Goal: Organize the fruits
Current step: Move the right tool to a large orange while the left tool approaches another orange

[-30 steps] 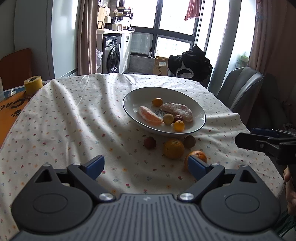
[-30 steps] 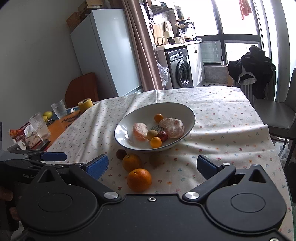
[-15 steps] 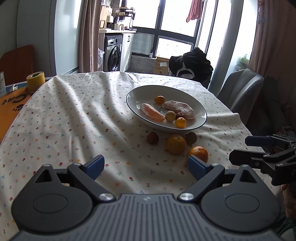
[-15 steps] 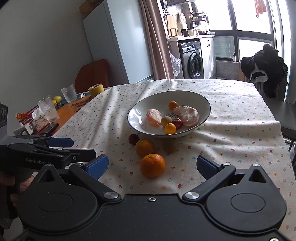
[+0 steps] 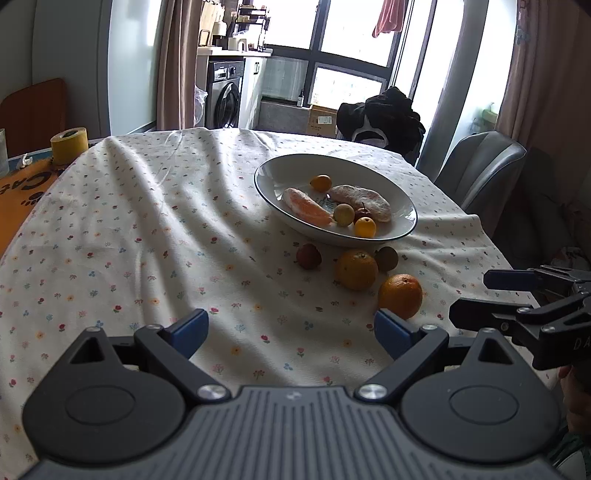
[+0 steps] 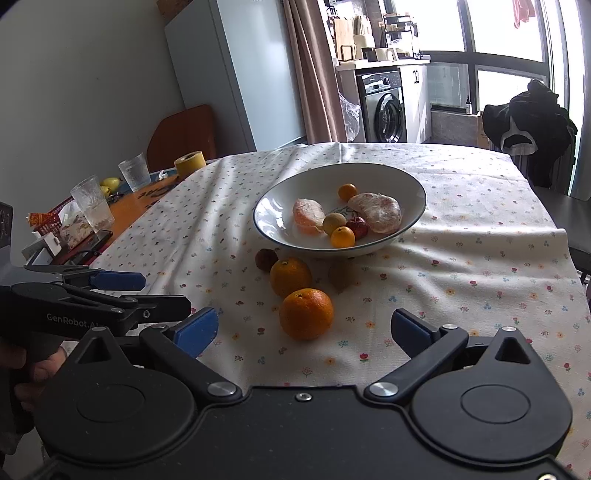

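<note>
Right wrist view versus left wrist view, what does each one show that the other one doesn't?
Only the right wrist view shows the two clear drinking glasses, the yellow pears behind them and the tall pale blue fridge.

Only the left wrist view shows the grey padded chair and the pink garment hanging at the window.

Both show the white bowl of fruit, the two whole oranges on the flowered tablecloth, the yellow tape roll, the washing machine and the open left gripper and right gripper.
</note>
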Demonstrator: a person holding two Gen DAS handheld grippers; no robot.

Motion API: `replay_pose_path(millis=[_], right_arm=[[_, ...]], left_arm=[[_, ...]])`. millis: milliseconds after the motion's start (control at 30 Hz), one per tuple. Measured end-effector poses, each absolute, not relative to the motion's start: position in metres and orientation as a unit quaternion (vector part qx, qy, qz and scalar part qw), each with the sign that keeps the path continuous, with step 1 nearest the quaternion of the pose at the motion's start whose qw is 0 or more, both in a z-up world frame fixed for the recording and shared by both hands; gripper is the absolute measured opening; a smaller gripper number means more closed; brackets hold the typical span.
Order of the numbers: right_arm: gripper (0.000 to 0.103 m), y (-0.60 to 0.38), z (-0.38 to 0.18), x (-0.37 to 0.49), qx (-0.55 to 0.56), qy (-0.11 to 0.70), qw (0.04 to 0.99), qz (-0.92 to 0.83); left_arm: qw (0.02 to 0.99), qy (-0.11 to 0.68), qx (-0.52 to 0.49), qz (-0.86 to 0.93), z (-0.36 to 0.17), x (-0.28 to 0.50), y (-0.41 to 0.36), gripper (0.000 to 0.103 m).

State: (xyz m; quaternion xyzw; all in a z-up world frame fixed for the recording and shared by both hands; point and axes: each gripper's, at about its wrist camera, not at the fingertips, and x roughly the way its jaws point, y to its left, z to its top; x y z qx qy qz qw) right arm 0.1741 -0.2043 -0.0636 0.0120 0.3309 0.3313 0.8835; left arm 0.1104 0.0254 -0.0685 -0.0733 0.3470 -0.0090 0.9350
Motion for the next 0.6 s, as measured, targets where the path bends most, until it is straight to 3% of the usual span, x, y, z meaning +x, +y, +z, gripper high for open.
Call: replay_pose_path(millis=[600], right_arm=[[0.076,-0.187,-0.086,0.200,0.010,0.364,0.866,0.343]], left_arm=[[0.930,0.356,-0.087,-0.006,-0.082,0.129,0.035,0.094]])
